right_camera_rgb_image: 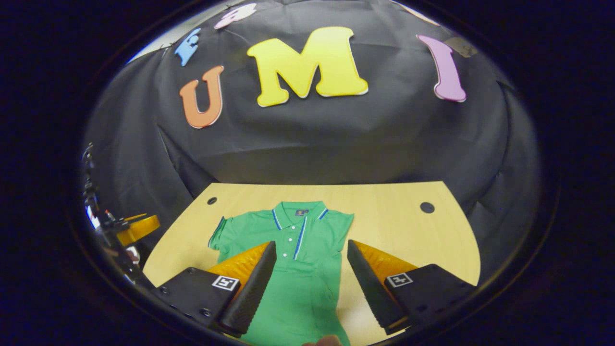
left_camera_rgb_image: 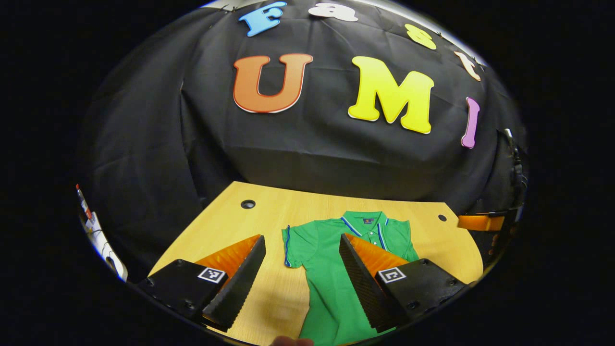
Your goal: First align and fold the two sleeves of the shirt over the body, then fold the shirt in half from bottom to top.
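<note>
A green polo shirt [left_camera_rgb_image: 331, 269] is lying flat, collar toward the booth's wall, on a pale wooden bench [left_camera_rgb_image: 269, 211]. The left gripper [left_camera_rgb_image: 302, 274] is hovering above its left sleeve [left_camera_rgb_image: 295, 245], jaws released; the right gripper [right_camera_rgb_image: 312, 278] is hanging over the shirt's body, jaws likewise spread wide, gripping nothing.

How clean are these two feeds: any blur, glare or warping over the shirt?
Left gripper view: shirt sharp and evenly lit, table edge bowed by fisheye, soft shadow beneath the left hand-held gripper. Right gripper view: similarly sharp, no glare, table's far edge curved.
</note>
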Demonstrator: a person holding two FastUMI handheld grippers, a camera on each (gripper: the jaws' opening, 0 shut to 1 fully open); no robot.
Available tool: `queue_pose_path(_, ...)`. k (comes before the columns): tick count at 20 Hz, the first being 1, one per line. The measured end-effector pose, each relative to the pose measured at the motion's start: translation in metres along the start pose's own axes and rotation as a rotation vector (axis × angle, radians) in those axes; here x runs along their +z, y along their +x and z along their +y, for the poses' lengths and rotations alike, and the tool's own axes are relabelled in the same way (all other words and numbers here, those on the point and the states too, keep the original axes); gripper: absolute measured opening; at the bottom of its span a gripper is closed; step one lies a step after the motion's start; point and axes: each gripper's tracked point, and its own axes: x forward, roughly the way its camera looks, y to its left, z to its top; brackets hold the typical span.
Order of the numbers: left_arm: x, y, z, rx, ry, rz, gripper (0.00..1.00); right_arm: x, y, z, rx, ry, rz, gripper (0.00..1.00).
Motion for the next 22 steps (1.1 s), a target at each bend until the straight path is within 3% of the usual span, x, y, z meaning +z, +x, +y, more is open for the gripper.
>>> queue_pose_path(5,-0.024,0.064,0.014,-0.069,-0.075,0.156,0.99,-0.013,-0.045,-0.009,0.007,-0.057,-0.017,0.95)
queue_pose_path(10,-0.077,0.134,0.029,-0.109,-0.073,0.36,0.99,-0.033,-0.053,-0.024,-0.017,-0.154,0.007,0.95)
queue_pose_path(17,-0.114,0.194,0.045,-0.107,-0.274,0.515,0.98,-0.075,-0.055,-0.037,-0.021,-0.134,0.105,0.95)
queue_pose_path(19,-0.121,0.201,0.044,-0.103,-0.257,0.54,0.93,-0.081,-0.054,-0.044,-0.028,-0.095,0.129,0.95)
queue_pose_path(22,-0.123,0.21,0.047,-0.09,-0.127,0.565,0.83,-0.078,-0.047,-0.054,-0.045,-0.044,0.131,0.95)
